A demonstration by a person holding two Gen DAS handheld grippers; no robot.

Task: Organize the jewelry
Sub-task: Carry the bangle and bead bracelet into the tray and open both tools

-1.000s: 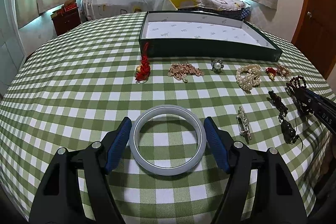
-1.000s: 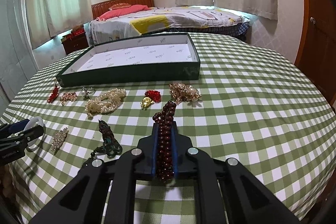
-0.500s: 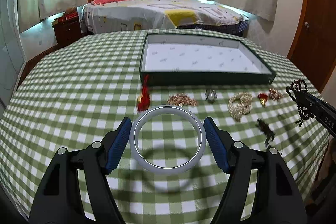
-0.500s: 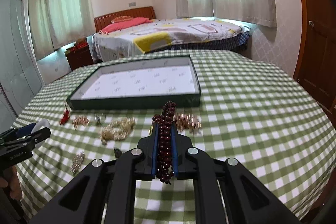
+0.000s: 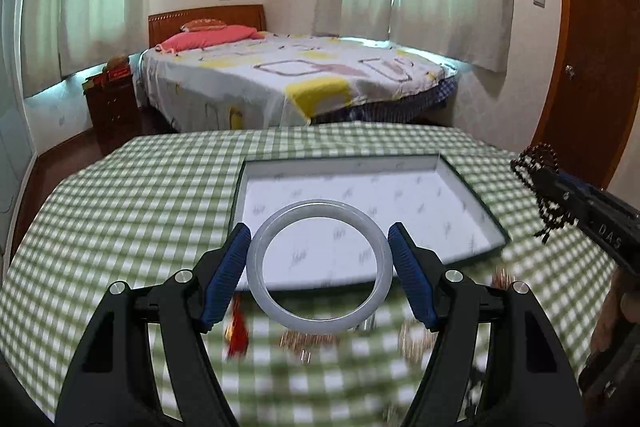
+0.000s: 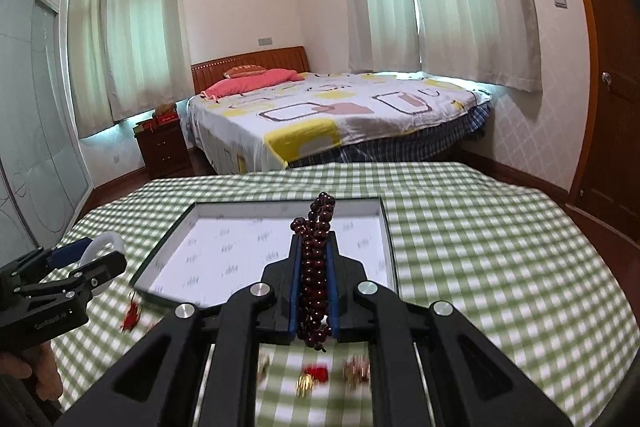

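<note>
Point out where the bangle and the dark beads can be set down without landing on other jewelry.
The tray is free: nothing shows on its white lining inside the dark rim. The checked cloth to the tray's right, toward the door, is bare too. The strip of cloth along the tray's near edge is crowded with a red tassel and blurred gold pieces.

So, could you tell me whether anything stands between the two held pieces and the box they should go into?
Nothing visible does. The pale bangle in the left gripper and the dark bead bracelet in the right gripper are both above the table, and the open box ahead shows only its paper lining.
</note>
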